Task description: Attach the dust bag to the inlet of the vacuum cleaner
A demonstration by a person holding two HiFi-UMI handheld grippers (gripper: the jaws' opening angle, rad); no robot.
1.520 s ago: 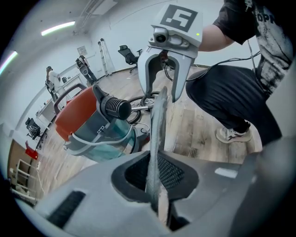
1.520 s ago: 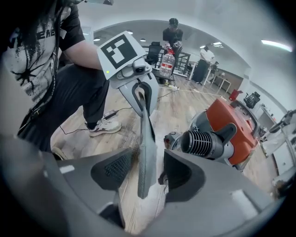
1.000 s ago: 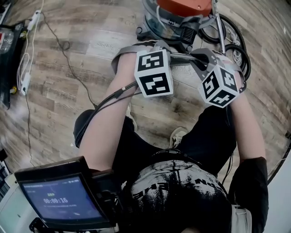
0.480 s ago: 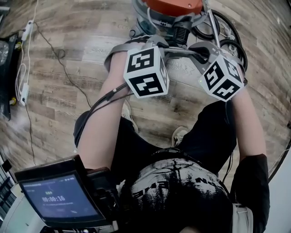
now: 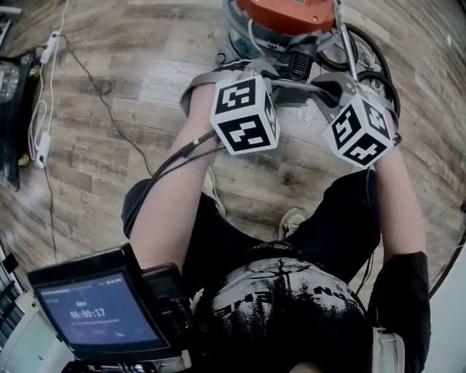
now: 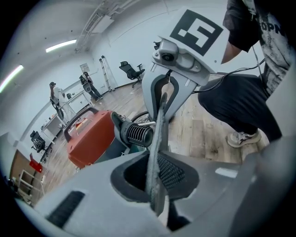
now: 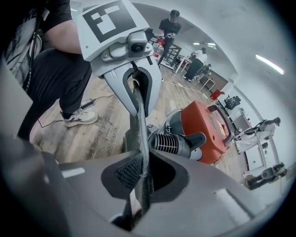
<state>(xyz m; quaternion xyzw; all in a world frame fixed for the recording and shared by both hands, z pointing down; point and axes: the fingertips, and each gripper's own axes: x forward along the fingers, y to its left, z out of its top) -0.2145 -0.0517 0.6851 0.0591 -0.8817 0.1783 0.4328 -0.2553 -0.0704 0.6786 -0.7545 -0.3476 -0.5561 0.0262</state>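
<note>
Scarcely shifted since a second ago, left gripper (image 6: 155,178) and right gripper (image 7: 141,178) each pinch the thin grey felt dust bag (image 6: 160,122) (edge-on) before the orange-lidded vacuum cleaner (image 5: 287,13) at twelve o'clock; uneven pulling could skew it off the black ribbed inlet (image 6: 137,134).

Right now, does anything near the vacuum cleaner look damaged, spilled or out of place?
Nothing stands out. The left gripper and the right gripper each clamp an edge of the grey dust bag, which looks whole, near the ribbed inlet of the orange vacuum cleaner.
</note>
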